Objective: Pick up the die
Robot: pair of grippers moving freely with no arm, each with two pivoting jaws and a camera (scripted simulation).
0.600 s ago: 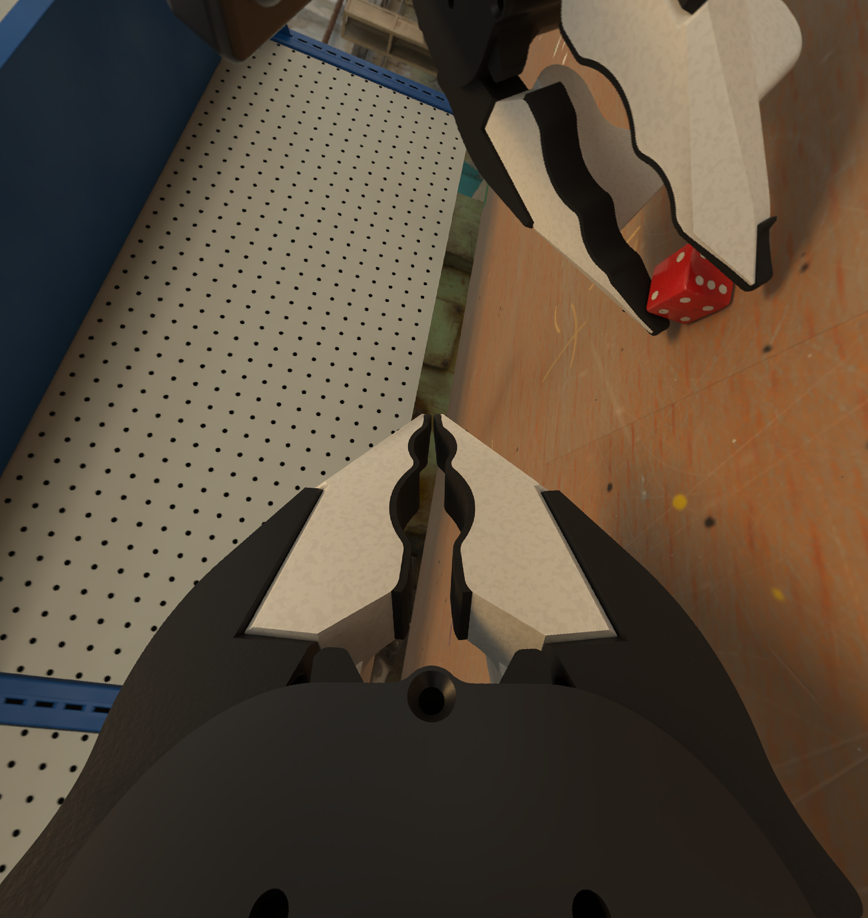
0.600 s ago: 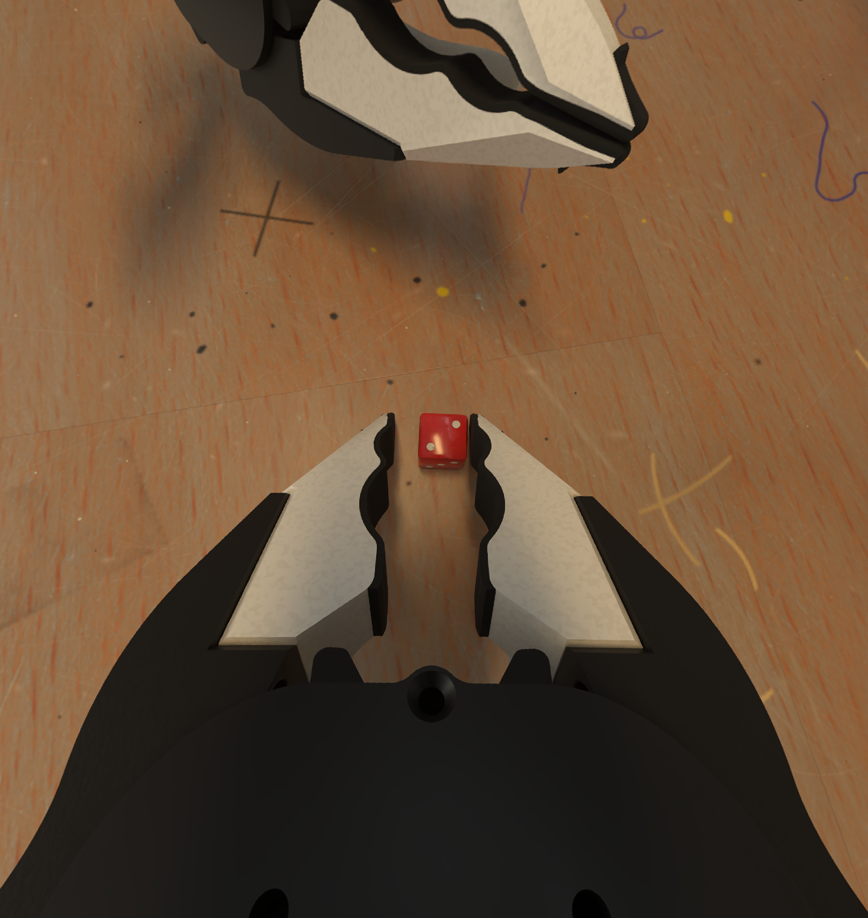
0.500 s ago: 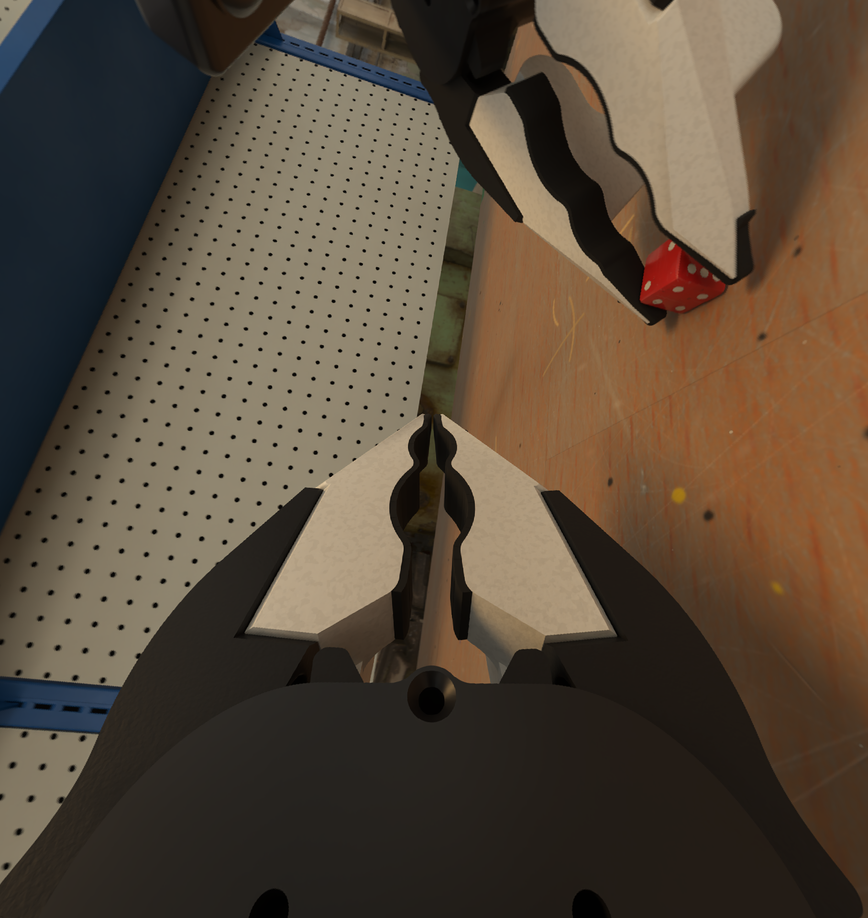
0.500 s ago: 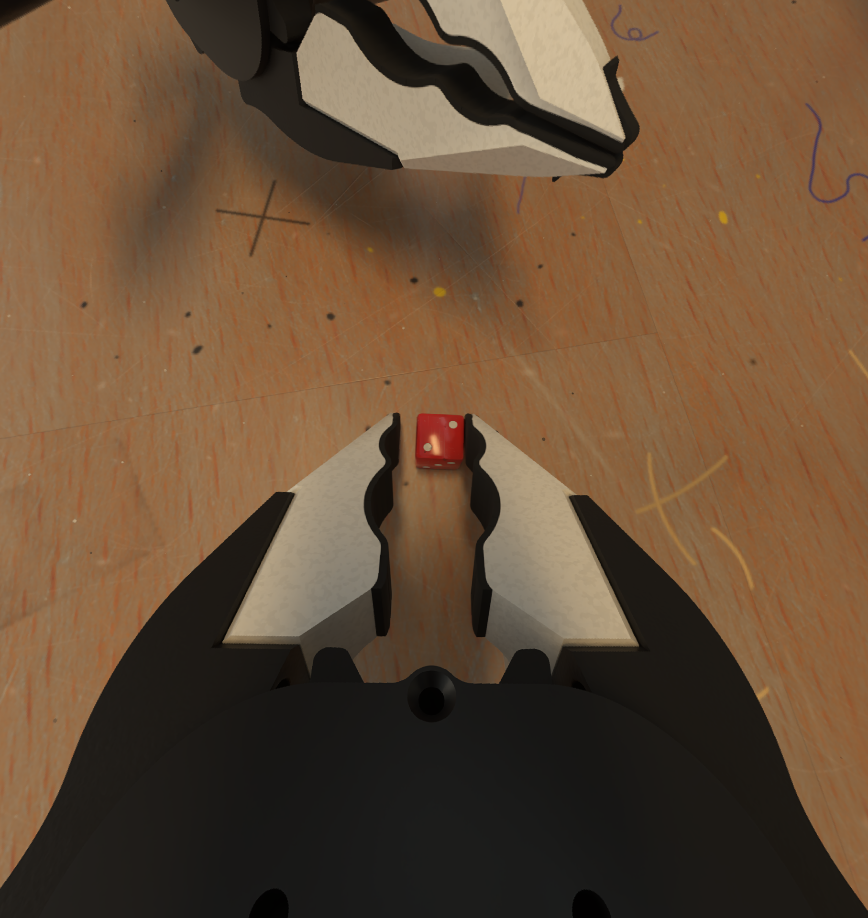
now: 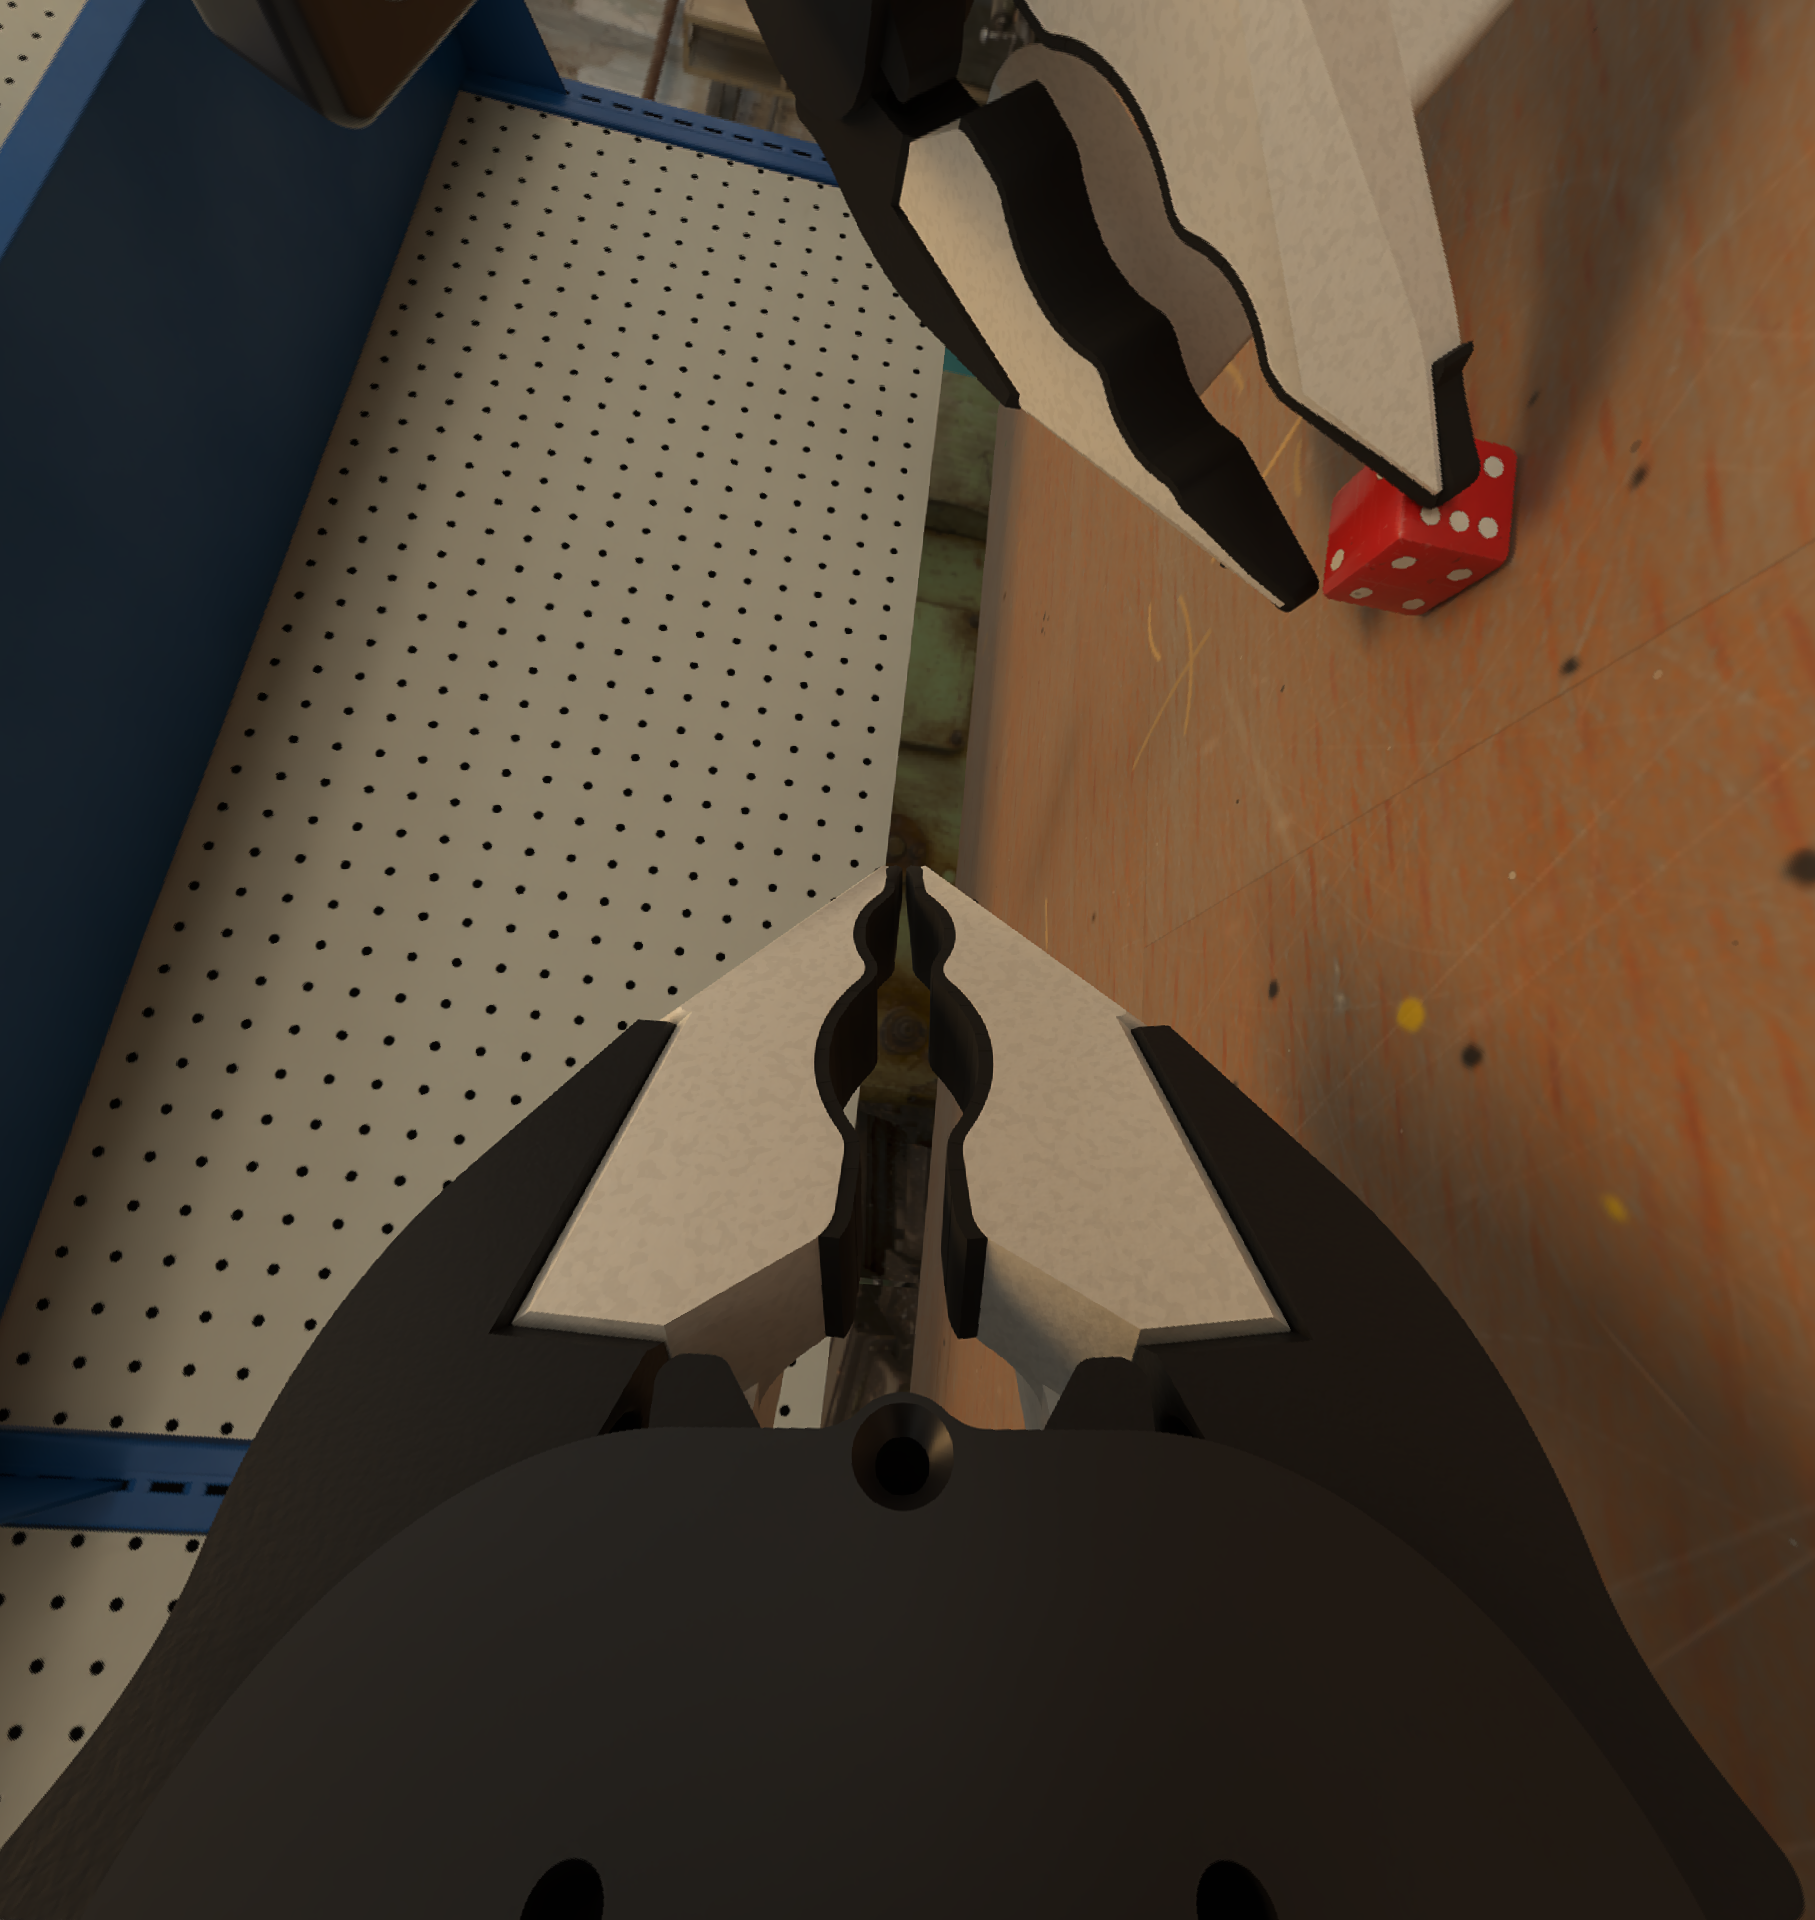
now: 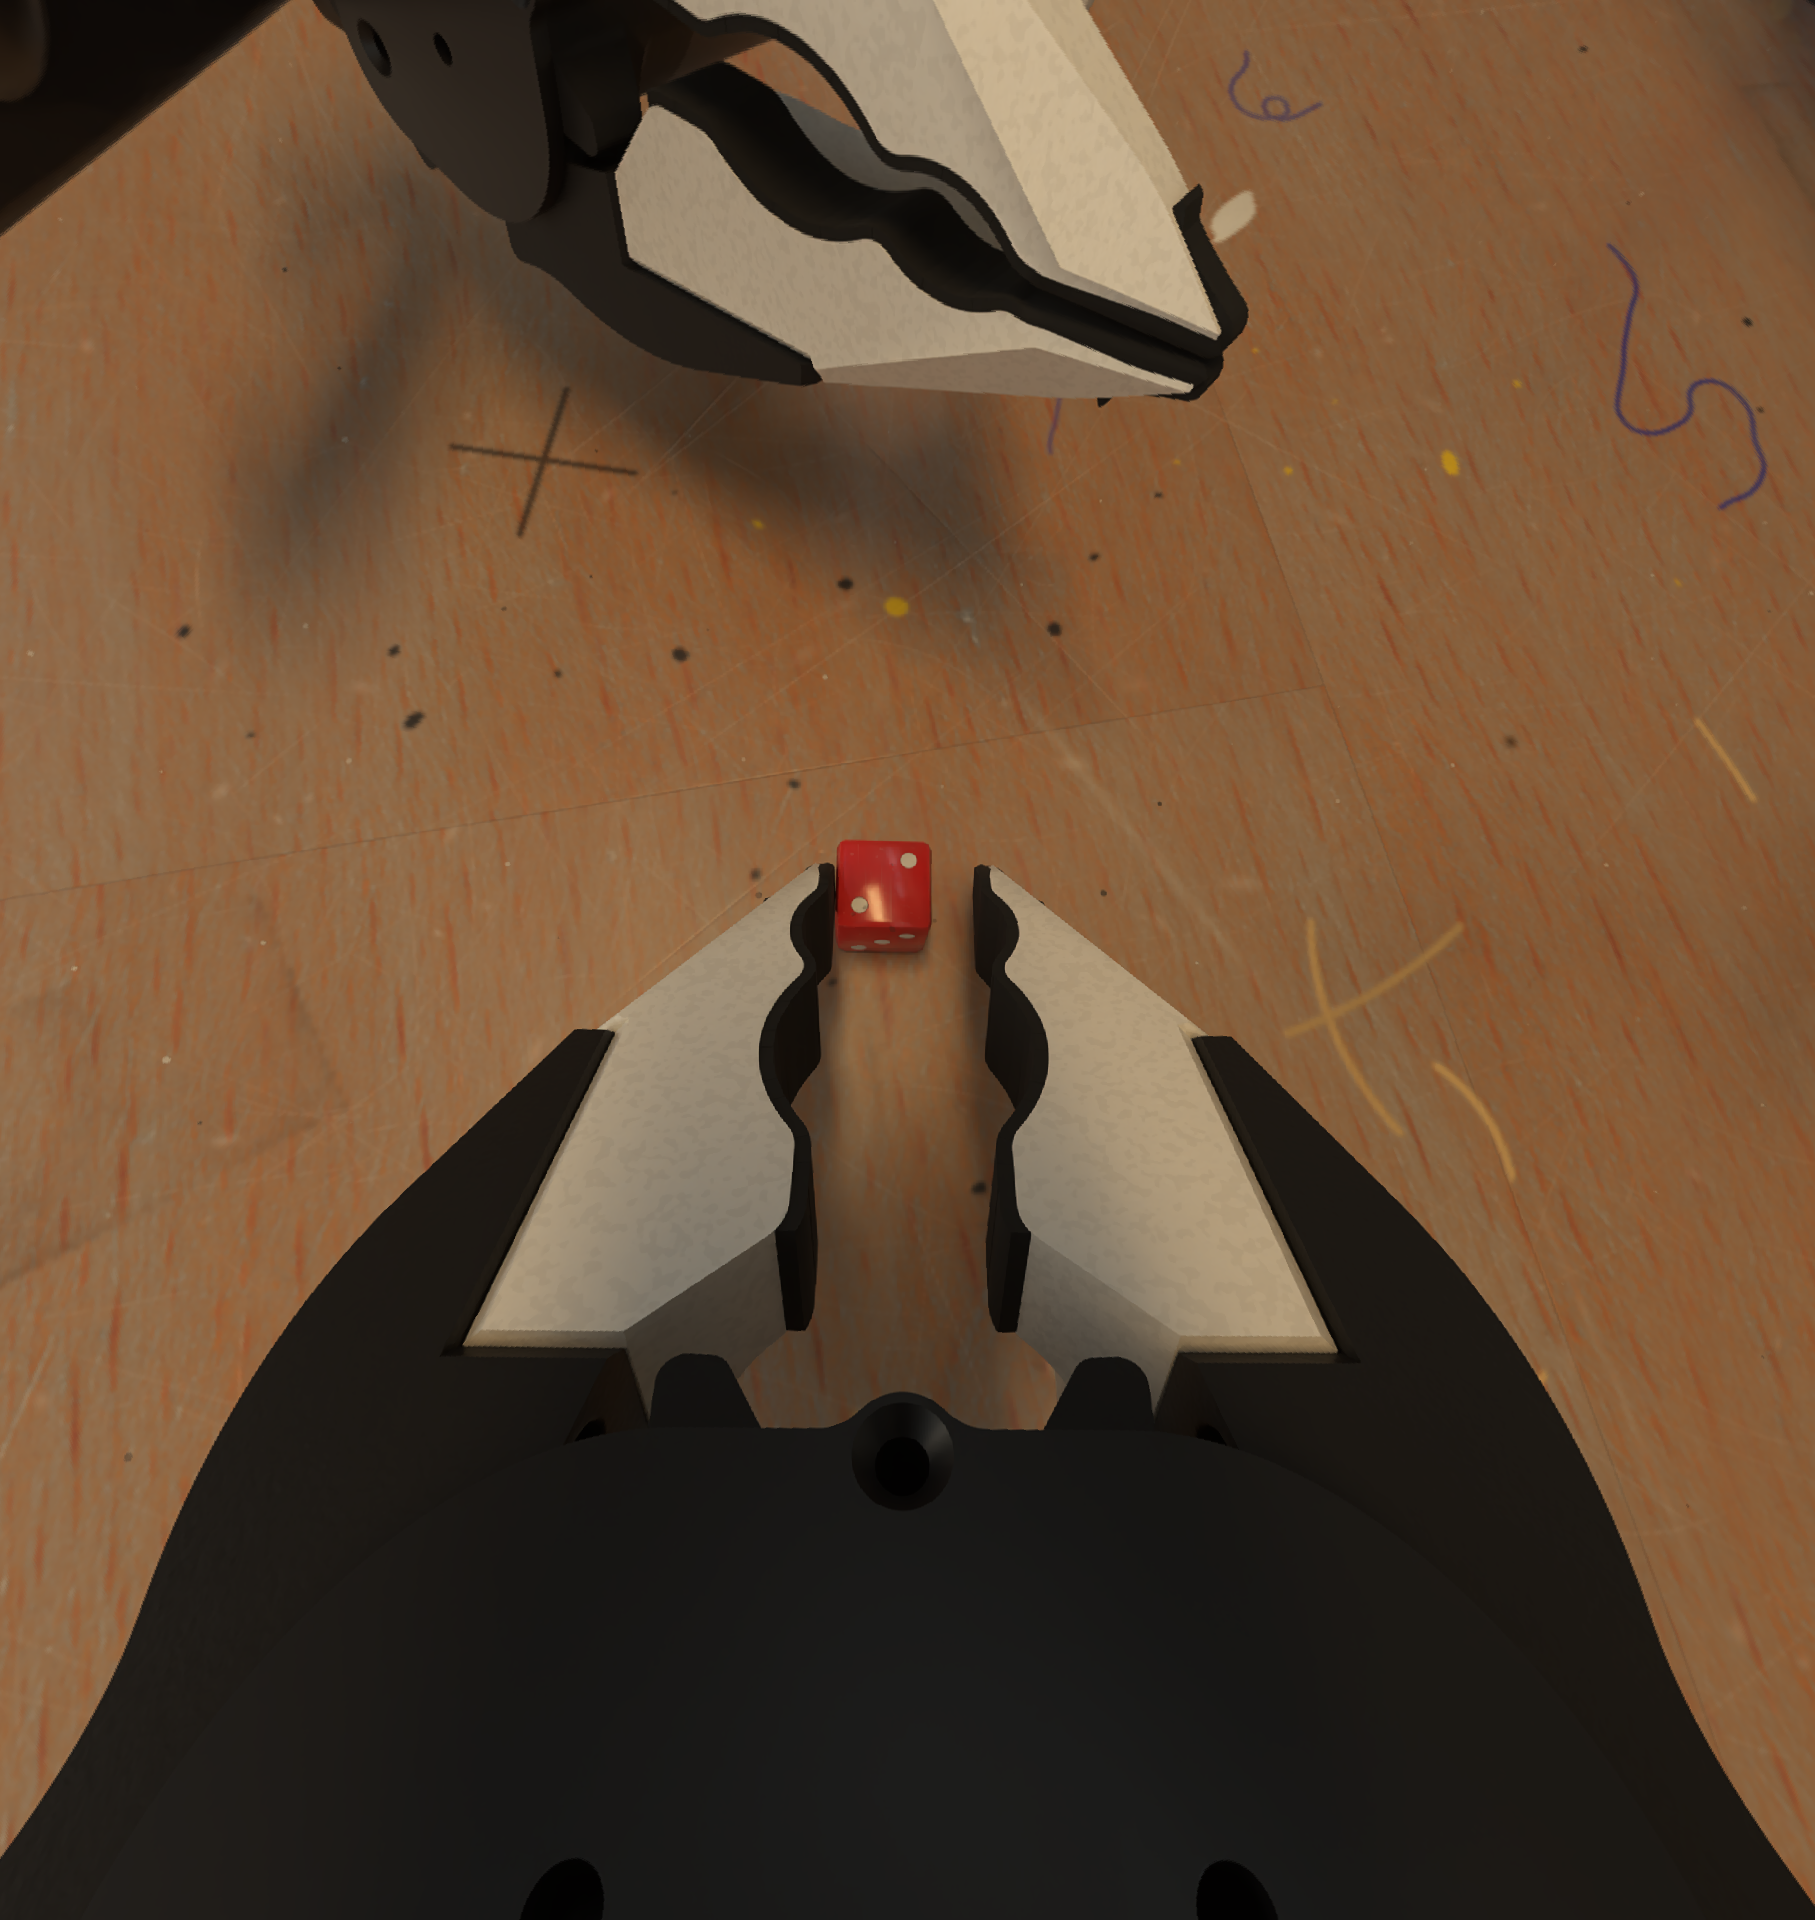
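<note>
A small red die (image 6: 882, 896) with white pips lies on the wooden table (image 6: 259, 935). My right gripper (image 6: 901, 894) is open, low over the table, with the die between its fingertips. The die rests against the left finger and a gap shows on its right side. In the left wrist view the right gripper (image 5: 1368, 535) straddles the die (image 5: 1402, 566). My left gripper (image 5: 903, 883) is shut and empty, off to the side of the die. It also shows at the top of the right wrist view (image 6: 1209, 353), above the table.
A beige pegboard (image 5: 467, 727) with a blue frame (image 5: 103, 520) stands beyond the table's edge (image 5: 976, 727) in the left wrist view. Pen marks and paint specks dot the wood, among them a pencilled cross (image 6: 544, 462).
The die, which sat by the right finger of my right gripper, now sits against the left finger. The left gripper has drifted slightly left and nearer in the right wrist view.
</note>
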